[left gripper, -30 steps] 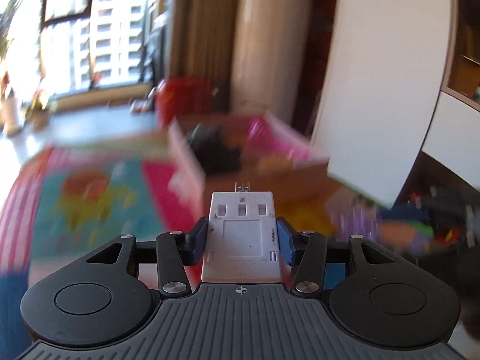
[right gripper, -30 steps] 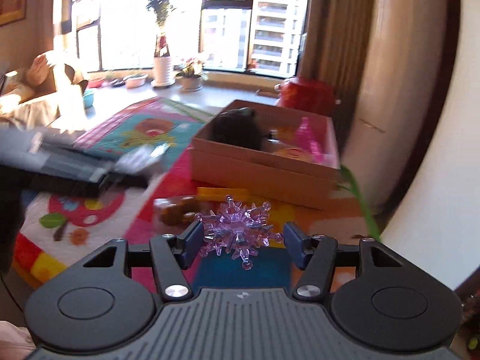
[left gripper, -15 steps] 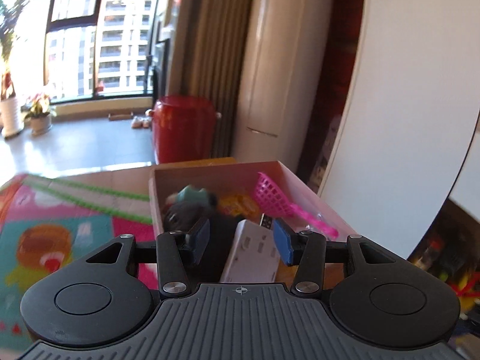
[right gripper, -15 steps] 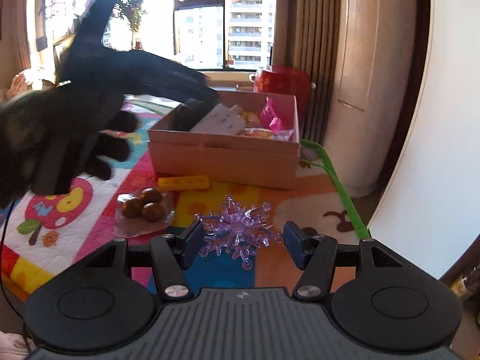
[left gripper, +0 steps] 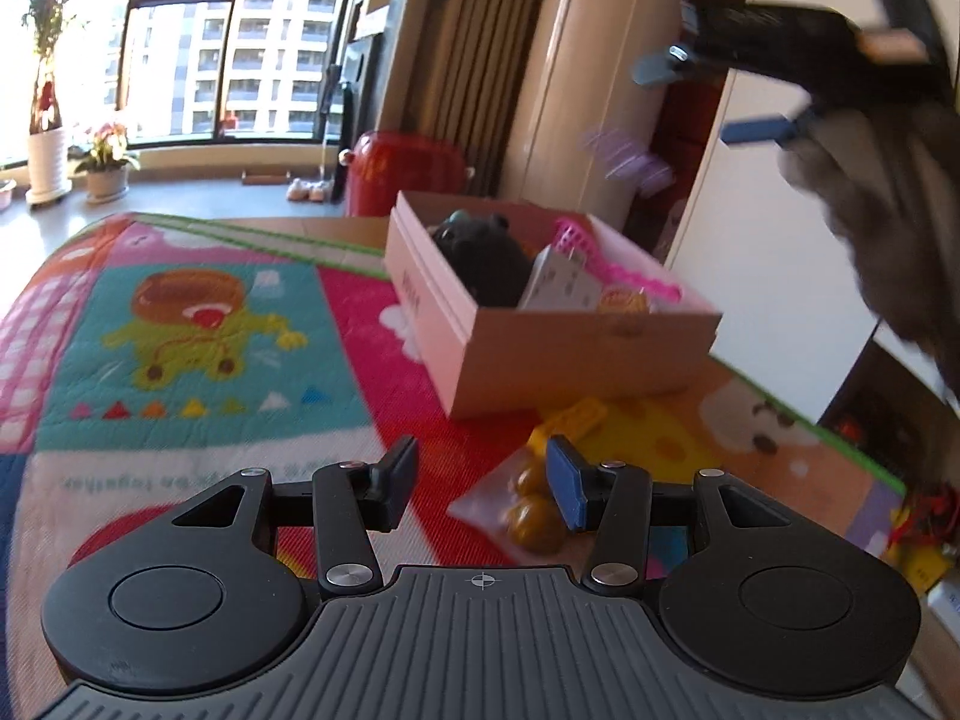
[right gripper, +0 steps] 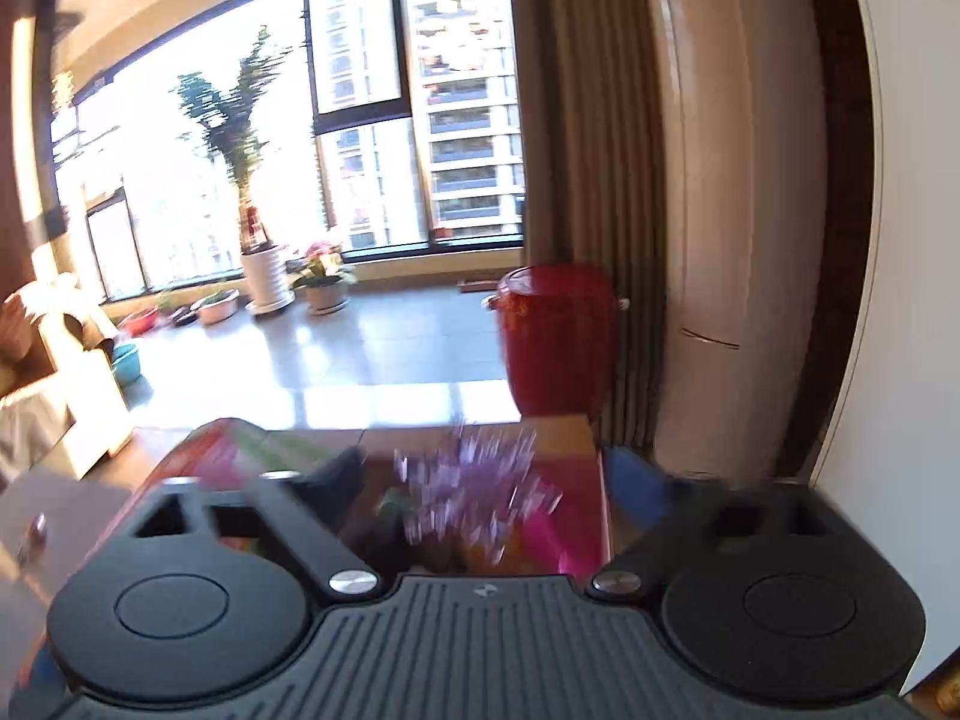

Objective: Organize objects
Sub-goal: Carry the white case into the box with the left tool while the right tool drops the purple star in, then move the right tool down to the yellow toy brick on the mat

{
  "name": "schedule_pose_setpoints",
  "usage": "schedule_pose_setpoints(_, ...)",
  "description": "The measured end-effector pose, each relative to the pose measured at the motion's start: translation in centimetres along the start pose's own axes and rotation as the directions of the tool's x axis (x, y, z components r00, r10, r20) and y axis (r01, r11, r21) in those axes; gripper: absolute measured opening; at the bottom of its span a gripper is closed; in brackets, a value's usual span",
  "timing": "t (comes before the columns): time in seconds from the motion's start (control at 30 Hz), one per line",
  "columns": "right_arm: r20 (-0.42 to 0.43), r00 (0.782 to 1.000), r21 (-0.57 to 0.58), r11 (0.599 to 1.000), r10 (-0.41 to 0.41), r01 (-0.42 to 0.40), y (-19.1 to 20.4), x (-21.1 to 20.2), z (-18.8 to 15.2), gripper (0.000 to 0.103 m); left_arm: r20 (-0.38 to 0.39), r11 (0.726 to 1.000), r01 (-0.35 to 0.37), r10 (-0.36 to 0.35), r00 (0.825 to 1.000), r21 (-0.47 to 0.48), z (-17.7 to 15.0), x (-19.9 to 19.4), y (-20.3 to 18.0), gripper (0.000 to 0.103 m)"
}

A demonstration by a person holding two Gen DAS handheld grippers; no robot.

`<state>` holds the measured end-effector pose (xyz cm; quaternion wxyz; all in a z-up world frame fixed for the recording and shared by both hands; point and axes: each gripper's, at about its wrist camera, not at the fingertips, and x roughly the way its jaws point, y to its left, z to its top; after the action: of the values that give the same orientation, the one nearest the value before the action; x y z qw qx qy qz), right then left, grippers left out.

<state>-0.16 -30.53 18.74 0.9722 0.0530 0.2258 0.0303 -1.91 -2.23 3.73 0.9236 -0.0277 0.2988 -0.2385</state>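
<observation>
A cardboard box (left gripper: 576,354) stands on the colourful play mat (left gripper: 198,330). It holds a dark toy (left gripper: 480,252), a pink scoop (left gripper: 606,264) and a white flat device (left gripper: 558,285). My left gripper (left gripper: 483,483) is open and empty, low over the mat before the box. My right gripper (left gripper: 708,99) shows in the left wrist view above the box, jaws spread wide. A purple crystal snowflake (left gripper: 624,159) is blurred in the air just below it. In the right wrist view the snowflake (right gripper: 474,492) is blurred between the spread fingers (right gripper: 636,486), over the box.
A clear bag of brown balls (left gripper: 528,510) and a yellow brick (left gripper: 570,420) lie on the mat in front of the box. A red pot (left gripper: 408,165) stands behind it by a curtain. A white cabinet (left gripper: 780,240) is at the right.
My left gripper let go of the white device into the box and drew back. My right gripper rose over the box and opened; the snowflake is loose and falling.
</observation>
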Motion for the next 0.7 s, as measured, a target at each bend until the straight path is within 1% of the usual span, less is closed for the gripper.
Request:
schedule_pose_setpoints(0.07,-0.03,0.999,0.015,1.0,-0.018,0.019,-0.2,1.4,0.2,0.095,-0.011,1.0,0.012,-0.012,1.0,0.027,-0.5,0.0,-0.1,0.051)
schedule_pose_setpoints(0.13,-0.052,0.998,0.029,0.999,-0.02,0.022,-0.7,1.7,-0.9,0.095,-0.023,0.998,0.024,-0.023,0.999,0.051,-1.5,-0.3,-0.3,0.051)
schedule_pose_setpoints(0.27,-0.116,0.993,0.033,0.999,-0.017,0.021,-1.5,1.2,-5.4,0.095,-0.039,0.996,0.046,-0.043,0.998,0.078,-2.6,-0.4,-1.1,0.051)
schedule_pose_setpoints(0.37,-0.126,0.992,-0.022,1.0,-0.023,0.021,-1.1,-0.7,-9.6,0.097,-0.043,0.992,0.078,-0.074,0.996,0.097,-3.0,-0.2,-1.8,0.051)
schedule_pose_setpoints(0.47,-0.141,0.99,-0.083,0.997,-0.013,0.002,0.0,-2.0,-12.8,0.1,-0.057,0.989,0.096,-0.09,0.994,0.116,-3.2,0.1,-2.6,0.051)
schedule_pose_setpoints(0.5,-0.157,0.988,-0.093,0.996,-0.009,-0.005,0.4,-2.3,-13.6,0.1,-0.064,0.988,0.098,-0.09,0.994,0.121,-3.3,0.2,-2.9,0.051)
schedule_pose_setpoints(0.57,-0.206,0.978,-0.086,0.996,0.016,-0.034,0.9,-1.5,-14.8,0.101,-0.077,0.987,0.088,-0.079,0.994,0.133,-3.5,0.5,-3.3,0.051)
schedule_pose_setpoints(0.63,-0.244,0.969,-0.076,0.996,0.028,-0.048,1.5,-0.2,-15.2,0.101,-0.083,0.986,0.07,-0.058,0.995,0.151,-3.6,0.5,-3.6,0.051)
schedule_pose_setpoints(0.7,-0.258,0.966,-0.084,0.995,0.036,-0.06,2.3,0.8,-15.4,0.101,-0.09,0.987,0.062,-0.049,0.995,0.151,-3.7,0.4,-3.6,0.051)
